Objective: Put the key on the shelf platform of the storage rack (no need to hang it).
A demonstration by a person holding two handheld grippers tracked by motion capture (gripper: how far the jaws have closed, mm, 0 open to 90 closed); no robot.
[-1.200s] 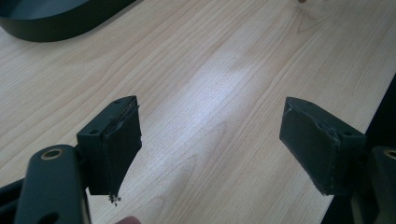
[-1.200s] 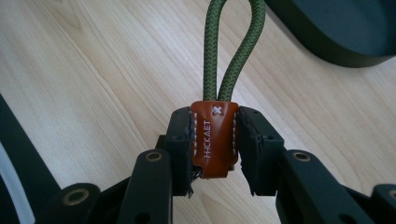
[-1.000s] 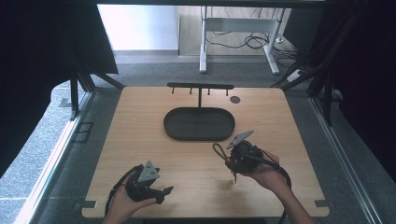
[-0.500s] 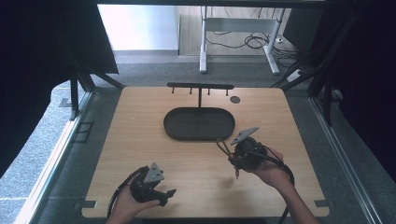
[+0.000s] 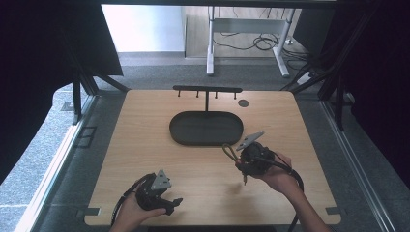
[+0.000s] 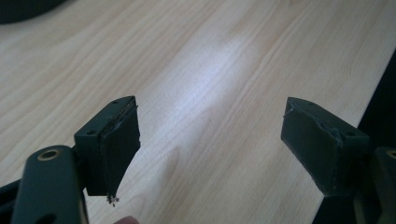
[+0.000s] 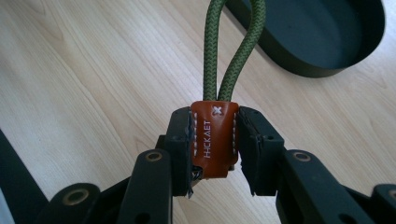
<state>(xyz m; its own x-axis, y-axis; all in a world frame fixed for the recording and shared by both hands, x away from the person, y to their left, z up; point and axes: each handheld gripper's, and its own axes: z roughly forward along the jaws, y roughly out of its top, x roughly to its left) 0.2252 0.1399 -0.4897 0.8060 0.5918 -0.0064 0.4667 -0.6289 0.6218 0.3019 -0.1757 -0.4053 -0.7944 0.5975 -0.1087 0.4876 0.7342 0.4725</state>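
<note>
Right gripper view: the right gripper is closed on a key strap, its pads pressing the two flat sides of the brown leather tab. A green cord loop rises out of the tab toward 12 o'clock, in line with the jaws, so the long axis of the strap continues the axis of the gripper. Beyond the loop, at 1 o'clock, lies the dark oval tray.

High view: the right gripper is held above the table at about 4 o'clock from the tray, near its rim. The loop points from the gripper toward 10 o'clock, at the near right end of the tray. A small metal part hangs under the gripper; whether it is a key cannot be told. Behind the tray, at 12 o'clock, stands a hook rack with pegs under its bar.

The left gripper sits at 7 o'clock from the tray, close to the near table edge and well apart from the strap. In the left gripper view its jaws stand wide with bare tabletop between them.

Judgement: the right hand is the nearer to both tray and rack. The coming move depends on the loop leading the jaws, so it can be carried forward toward 11 o'clock to a peg or lowered into the tray
</note>
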